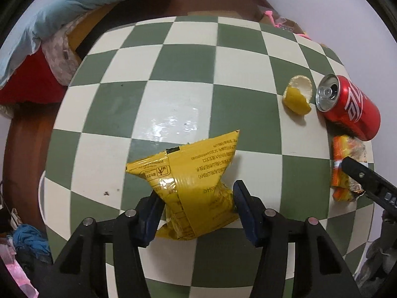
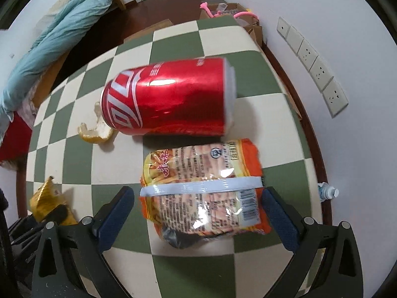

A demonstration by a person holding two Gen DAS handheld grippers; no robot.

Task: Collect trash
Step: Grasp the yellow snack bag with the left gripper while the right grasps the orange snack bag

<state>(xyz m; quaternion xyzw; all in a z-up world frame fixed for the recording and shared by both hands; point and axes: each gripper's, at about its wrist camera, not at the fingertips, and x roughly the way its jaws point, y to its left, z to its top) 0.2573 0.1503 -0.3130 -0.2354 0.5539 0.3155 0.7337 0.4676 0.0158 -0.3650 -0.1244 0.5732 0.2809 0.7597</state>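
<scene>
1. Nearest the lens: left gripper (image 1: 197, 212), blue pads pressed into both sides of the yellow snack bag (image 1: 191, 181) at its crumpled near end — clamped on it, with the bag resting on the checkered table (image 1: 173, 49).
2. Worth confirming the pinch sits on bunched foil rather than a loose corner; probably a slippery, crackly film, so best lifted straight up and slowly.
3. Right gripper (image 2: 198, 213) — jaws apart, straddling the orange wrapper (image 2: 201, 186), which lies flat between the pads with a gap on each side, most clearly on the left.
4. Best lowered until the pads bracket the wrapper's middle band, then closed firmly; a thin, flat packet likely needs to buckle upward before it can be gripped.
5. Red can (image 2: 168, 96) lying on its side, touching or just beside the wrapper's far edge — liable to roll if nudged, so no push forward during the close.
6. Orange peel (image 2: 95, 129) just left of the can, untouched; can and peel left for later.
7. No bin visible in either view.
</scene>
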